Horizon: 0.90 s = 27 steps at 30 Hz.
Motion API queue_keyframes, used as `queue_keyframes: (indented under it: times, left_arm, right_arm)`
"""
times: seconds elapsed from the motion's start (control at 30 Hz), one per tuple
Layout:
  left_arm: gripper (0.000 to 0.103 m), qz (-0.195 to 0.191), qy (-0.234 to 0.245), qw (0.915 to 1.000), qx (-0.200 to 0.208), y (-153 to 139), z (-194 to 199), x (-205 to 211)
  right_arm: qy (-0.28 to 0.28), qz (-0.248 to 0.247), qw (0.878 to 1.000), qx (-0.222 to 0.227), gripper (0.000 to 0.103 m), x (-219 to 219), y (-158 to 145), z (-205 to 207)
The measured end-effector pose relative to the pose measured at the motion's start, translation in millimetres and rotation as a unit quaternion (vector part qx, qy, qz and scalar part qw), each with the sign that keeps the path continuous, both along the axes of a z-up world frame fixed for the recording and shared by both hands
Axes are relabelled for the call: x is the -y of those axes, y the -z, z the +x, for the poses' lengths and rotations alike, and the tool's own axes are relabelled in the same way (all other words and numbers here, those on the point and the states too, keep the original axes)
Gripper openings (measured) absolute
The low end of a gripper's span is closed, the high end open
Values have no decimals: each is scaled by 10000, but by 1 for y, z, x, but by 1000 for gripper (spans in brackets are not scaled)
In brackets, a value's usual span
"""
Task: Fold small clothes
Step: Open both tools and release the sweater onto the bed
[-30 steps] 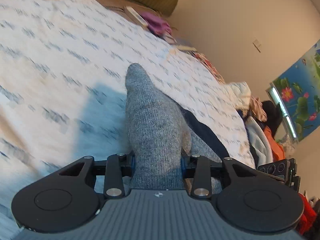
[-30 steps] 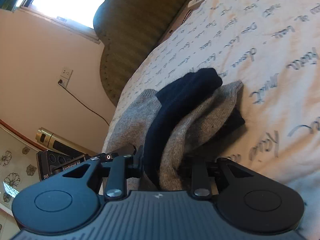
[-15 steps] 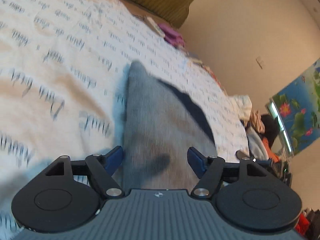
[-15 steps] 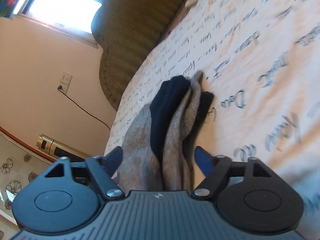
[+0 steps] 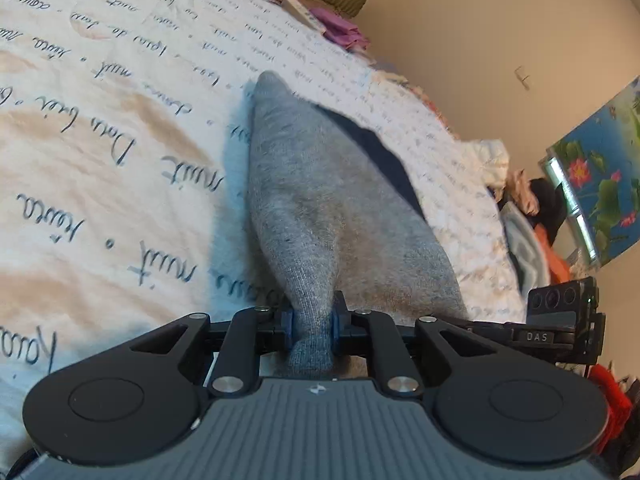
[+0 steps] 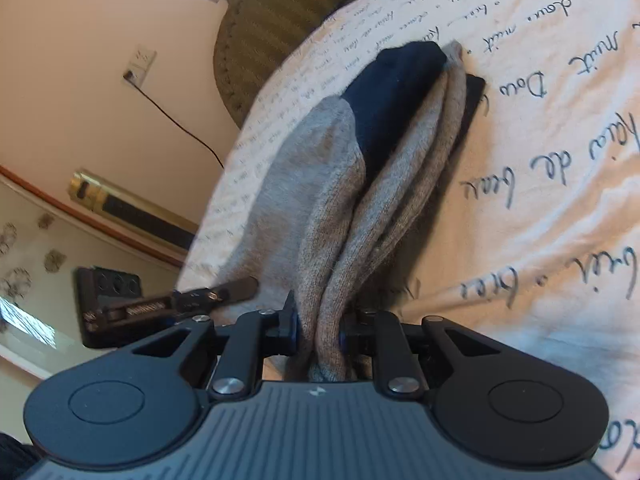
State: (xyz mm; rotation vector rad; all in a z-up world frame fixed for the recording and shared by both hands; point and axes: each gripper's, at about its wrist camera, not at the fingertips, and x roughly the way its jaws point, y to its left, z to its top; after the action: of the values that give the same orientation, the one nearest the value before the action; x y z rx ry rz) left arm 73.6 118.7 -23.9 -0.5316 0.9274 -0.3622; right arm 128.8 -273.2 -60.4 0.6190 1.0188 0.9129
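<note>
Two hand-held tools grip a pair of grey socks (image 5: 320, 216) with navy toes, laid on a bed (image 5: 100, 184) whose cream cover is printed with dark handwriting. The left tool (image 5: 312, 326) has just closed, its blue pads clamped on a bunched fold of grey knit. The right tool (image 6: 318, 334) has likewise just closed on the layered grey edges of the socks (image 6: 320, 208), which fan away toward the navy toe. The socks appear to rest on the cover beyond both grips, though the fisheye view makes this uncertain. A heap of clothes (image 5: 532, 216) lies at the bed's far edge.
</note>
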Motion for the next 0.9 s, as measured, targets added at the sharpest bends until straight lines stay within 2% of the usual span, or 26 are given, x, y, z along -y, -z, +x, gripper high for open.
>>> queue_keyframes:
  times: [0.07, 0.1, 0.17, 0.23, 0.27, 0.3, 0.33, 0.4, 0.47, 0.5, 0.57, 0.6, 0.67, 0.7, 0.73, 0.8, 0.87, 0.9]
  left_arm:
    - [22, 218, 5, 9997, -88, 12, -3, 7]
    - [33, 306, 1, 9995, 46, 12, -7, 9]
    - [38, 490, 44, 9984, 269, 0, -16, 11]
    - [46, 797, -17, 9948, 631, -17, -27, 11]
    - [53, 1089, -51, 9894, 962, -30, -33, 13]
    - [59, 1432, -59, 9814, 1281, -42, -37, 19]
    - [61, 1776, -54, 9715, 1569, -51, -40, 27]
    - [65, 2387, 36, 9482, 2094, -62, -42, 51]
    - [67, 2828, 335, 9286, 2380, -55, -40, 80]
    - [67, 2977, 464, 9225, 2414, -47, -37, 92]
    - [67, 3268, 625, 9131, 2356, -26, -30, 116]
    - [67, 3359, 715, 9106, 2299, -15, -27, 123]
    - [71, 3476, 799, 9080, 2197, 2, -26, 132]
    - [71, 3542, 745, 9056, 2211, 7, -28, 133]
    - [72, 3517, 712, 9065, 2225, 8, -30, 133]
    - [77, 3307, 686, 9177, 2094, 7, -26, 131]
    - [80, 3234, 666, 9243, 1913, 7, -16, 139]
    - [82, 3250, 680, 9247, 1864, 9, -12, 142]
  right_arm:
    - [-102, -400, 9990, -148, 17, -2, 16, 3]
    - [-90, -188, 9995, -238, 18, 3, 22, 5]
    - [-14, -80, 9993, -371, 23, 12, 17, 9]
    - [58, -137, 9998, -153, 38, 22, 0, 12]
    - [172, -109, 9998, 68, 46, 28, -11, 13]
    - [332, -131, 9990, 284, 69, 33, -20, 17]
    - [524, -191, 9972, 500, 84, 37, -29, 23]
    - [830, -202, 9931, 808, 84, 40, -42, 39]
    - [1025, 57, 9919, 750, 84, 35, -47, 65]
    - [1039, 195, 9921, 669, 83, 30, -47, 79]
    - [1131, 46, 9921, 535, 83, 15, -42, 101]
    - [1144, -172, 9922, 472, 80, 5, -39, 112]
    - [967, -296, 9942, 358, 46, -12, -29, 125]
    - [897, -365, 9950, 254, 8, -19, -22, 130]
    - [850, -534, 9944, 317, 8, -26, -18, 132]
    - [839, -858, 9892, 840, 6, -33, -23, 134]
    - [985, -1047, 9859, 858, 5, -32, -23, 150]
    - [1133, -1226, 9827, 804, 4, -27, -22, 160]
